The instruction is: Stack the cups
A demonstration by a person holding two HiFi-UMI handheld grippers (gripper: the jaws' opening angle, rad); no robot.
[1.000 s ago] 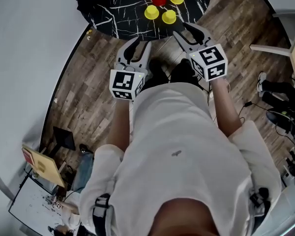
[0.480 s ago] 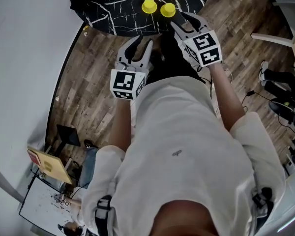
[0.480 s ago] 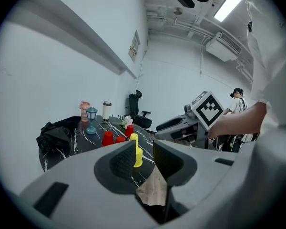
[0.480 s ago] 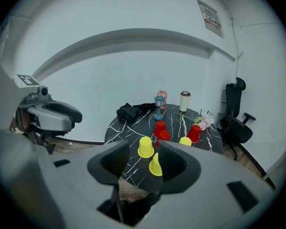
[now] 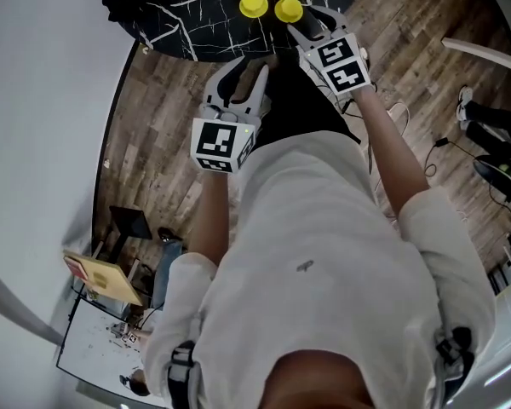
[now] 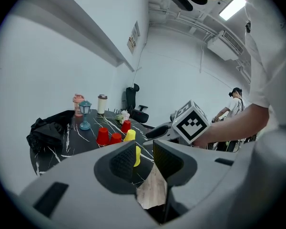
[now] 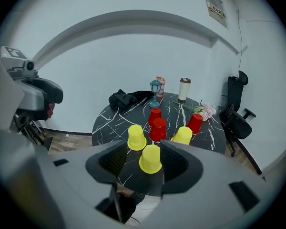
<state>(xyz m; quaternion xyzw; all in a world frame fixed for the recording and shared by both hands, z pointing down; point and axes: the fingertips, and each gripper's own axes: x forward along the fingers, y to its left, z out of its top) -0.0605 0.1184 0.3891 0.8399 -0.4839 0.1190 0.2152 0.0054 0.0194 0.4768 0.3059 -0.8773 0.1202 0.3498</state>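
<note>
just opened wider on right gripper (image 5: 309, 22), jaws apart, empty; nearest yellow cup (image 7: 150, 159) upside down on table (image 7: 109, 120), dead ahead beyond the tips. left gripper (image 5: 245, 71) narrowly parted, empty. could clip that cup off-centre, toppling it into neighbouring yellow cup (image 7: 136, 137).

Head-mounted, steeply downward — table (image 5: 196, 24) shared

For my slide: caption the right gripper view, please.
Right gripper, fingers just opening and empty, lined up on the nearest yellow cup on the black table.
</note>
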